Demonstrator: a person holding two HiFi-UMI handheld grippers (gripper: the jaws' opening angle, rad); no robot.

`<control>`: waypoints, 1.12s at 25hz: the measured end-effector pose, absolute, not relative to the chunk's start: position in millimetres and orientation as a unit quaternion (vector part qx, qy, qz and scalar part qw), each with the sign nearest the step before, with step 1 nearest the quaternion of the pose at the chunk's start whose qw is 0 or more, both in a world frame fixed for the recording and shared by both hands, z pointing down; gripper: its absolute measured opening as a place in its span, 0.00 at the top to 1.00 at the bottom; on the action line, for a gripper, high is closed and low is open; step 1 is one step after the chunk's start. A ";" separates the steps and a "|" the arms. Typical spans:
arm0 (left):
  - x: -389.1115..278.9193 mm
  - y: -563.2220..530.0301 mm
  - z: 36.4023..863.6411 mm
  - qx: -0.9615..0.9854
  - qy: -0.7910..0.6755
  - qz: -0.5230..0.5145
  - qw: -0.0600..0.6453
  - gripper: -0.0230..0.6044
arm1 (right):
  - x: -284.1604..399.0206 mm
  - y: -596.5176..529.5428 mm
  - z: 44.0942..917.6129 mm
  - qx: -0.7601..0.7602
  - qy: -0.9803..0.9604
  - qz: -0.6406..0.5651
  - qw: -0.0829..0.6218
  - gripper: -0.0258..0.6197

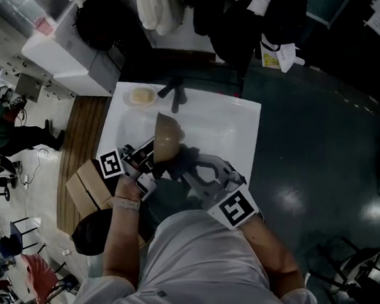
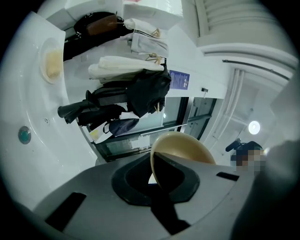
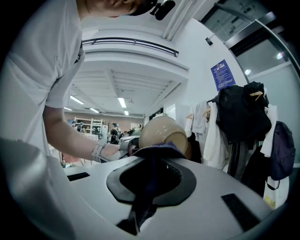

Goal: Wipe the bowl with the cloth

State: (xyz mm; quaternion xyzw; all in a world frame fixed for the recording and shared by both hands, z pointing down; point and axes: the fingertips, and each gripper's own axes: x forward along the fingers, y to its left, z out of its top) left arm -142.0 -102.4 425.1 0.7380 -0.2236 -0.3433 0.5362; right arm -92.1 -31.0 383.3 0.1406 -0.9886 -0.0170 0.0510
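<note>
I hold a tan bowl [image 1: 165, 137] tilted on its side above the white table [image 1: 235, 126]. My left gripper [image 1: 142, 162] is shut on the bowl's rim; in the left gripper view the bowl [image 2: 185, 146] stands edge-on between the jaws of the left gripper [image 2: 157, 174]. My right gripper [image 1: 192, 166] is shut on a dark blue cloth [image 1: 185, 156], which lies against the bowl's lower side. In the right gripper view the cloth [image 3: 154, 152] bunches out of the right gripper [image 3: 149, 176] and touches the bowl [image 3: 161, 133] in front of it.
A small plate [image 1: 140, 96] with something pale yellow sits at the table's far left, a dark tool [image 1: 175, 94] beside it. Cardboard boxes [image 1: 88, 186] stand on the floor to the left. Coats and bags [image 1: 231, 13] hang behind the table.
</note>
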 end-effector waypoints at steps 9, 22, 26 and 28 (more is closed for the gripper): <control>-133.7 -96.2 433.0 0.744 -0.219 -0.320 0.544 0.93 | -76.3 -48.5 364.4 0.195 -0.981 0.011 0.008 0.89; -102.6 -79.4 428.3 0.752 -0.167 -0.306 0.559 0.93 | -51.2 -77.6 369.0 0.244 -0.968 0.046 -0.019 0.89; -98.2 -75.3 420.6 0.759 -0.152 -0.308 0.553 0.93 | -49.7 -83.0 378.4 0.256 -0.965 0.061 -0.005 0.89; -97.6 -75.6 419.0 0.760 -0.157 -0.307 0.551 0.93 | -50.0 -84.3 383.2 0.257 -0.964 0.072 0.001 0.89</control>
